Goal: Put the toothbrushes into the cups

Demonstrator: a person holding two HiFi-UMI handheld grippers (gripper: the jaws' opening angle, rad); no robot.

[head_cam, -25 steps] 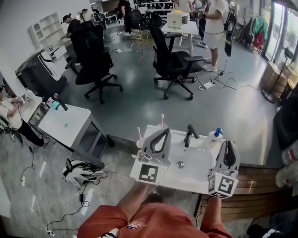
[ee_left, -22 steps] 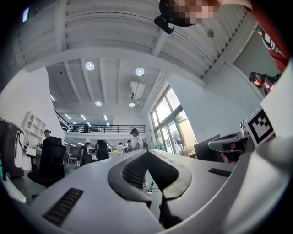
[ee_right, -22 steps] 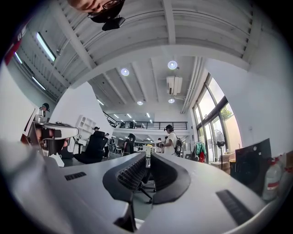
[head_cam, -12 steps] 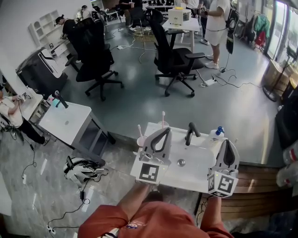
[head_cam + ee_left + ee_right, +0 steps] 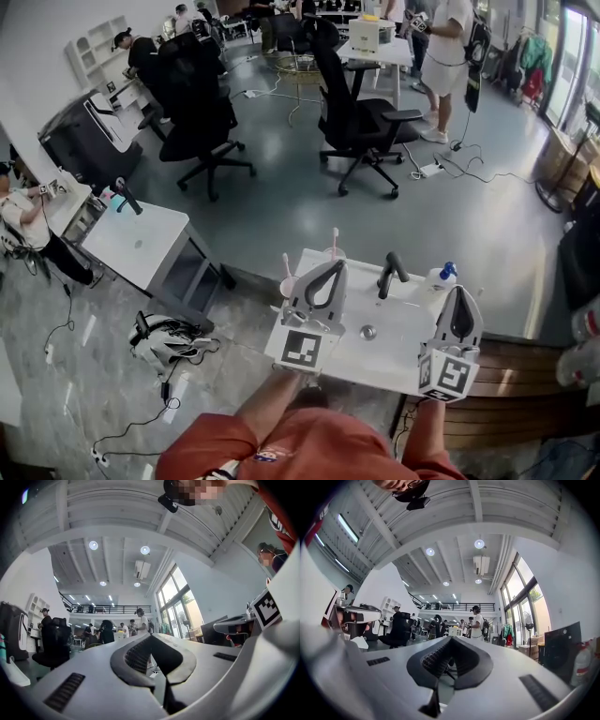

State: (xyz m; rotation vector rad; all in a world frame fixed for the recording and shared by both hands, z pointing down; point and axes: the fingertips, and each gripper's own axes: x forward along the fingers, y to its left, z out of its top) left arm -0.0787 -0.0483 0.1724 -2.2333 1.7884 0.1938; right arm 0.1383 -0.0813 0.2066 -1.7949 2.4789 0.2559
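Seen from the head view, a person is holding two grippers side by side above a white sink (image 5: pixel 398 352) in the lower centre of the frame. The left gripper (image 5: pixel 329 264) is showing its jaws pressed together, gripping nothing, and the right gripper (image 5: pixel 461 292) is doing the same. Just above the left gripper, a white toothbrush (image 5: pixel 286 265) is standing in a pink cup (image 5: pixel 289 287). A pink toothbrush (image 5: pixel 335 237) is standing in a second cup (image 5: pixel 330 253), left of a dark faucet (image 5: pixel 388 272).

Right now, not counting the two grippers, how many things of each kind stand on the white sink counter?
Toothbrushes: 2
Cups: 2
Faucet: 1
Bottle with blue cap: 1
Total: 6
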